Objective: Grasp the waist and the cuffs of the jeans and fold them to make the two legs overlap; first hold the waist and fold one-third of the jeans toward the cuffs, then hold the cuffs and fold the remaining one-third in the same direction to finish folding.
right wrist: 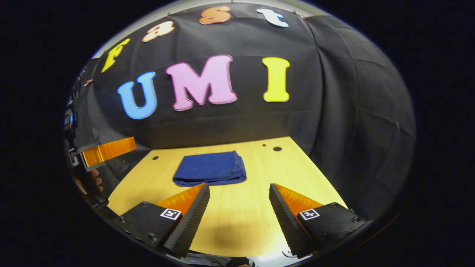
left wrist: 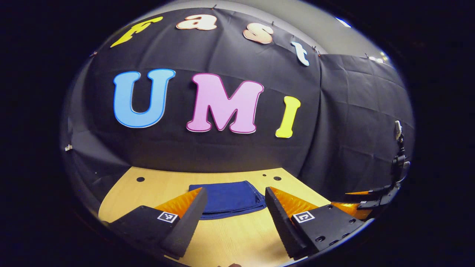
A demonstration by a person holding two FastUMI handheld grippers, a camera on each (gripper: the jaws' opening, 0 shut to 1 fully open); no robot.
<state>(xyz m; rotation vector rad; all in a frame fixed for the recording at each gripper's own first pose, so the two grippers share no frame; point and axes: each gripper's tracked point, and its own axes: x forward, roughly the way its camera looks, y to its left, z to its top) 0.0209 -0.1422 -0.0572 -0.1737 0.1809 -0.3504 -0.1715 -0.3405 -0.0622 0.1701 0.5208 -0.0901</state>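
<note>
The tabletop [right wrist: 256, 207] shows bare wood all round the folded jeans [right wrist: 210, 168], which lie toward its far edge; the left tool [left wrist: 234, 198] and right tool [right wrist: 239, 193] hover apart, wide-spread, gripping nothing

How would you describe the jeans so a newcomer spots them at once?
Start at the light wooden table in front of the black cloth wall. Toward its far end lies a compact dark-blue folded bundle: the jeans, stacked layers showing at the edge. It is the table's one cloth item, with both tongs apart from it.
</note>
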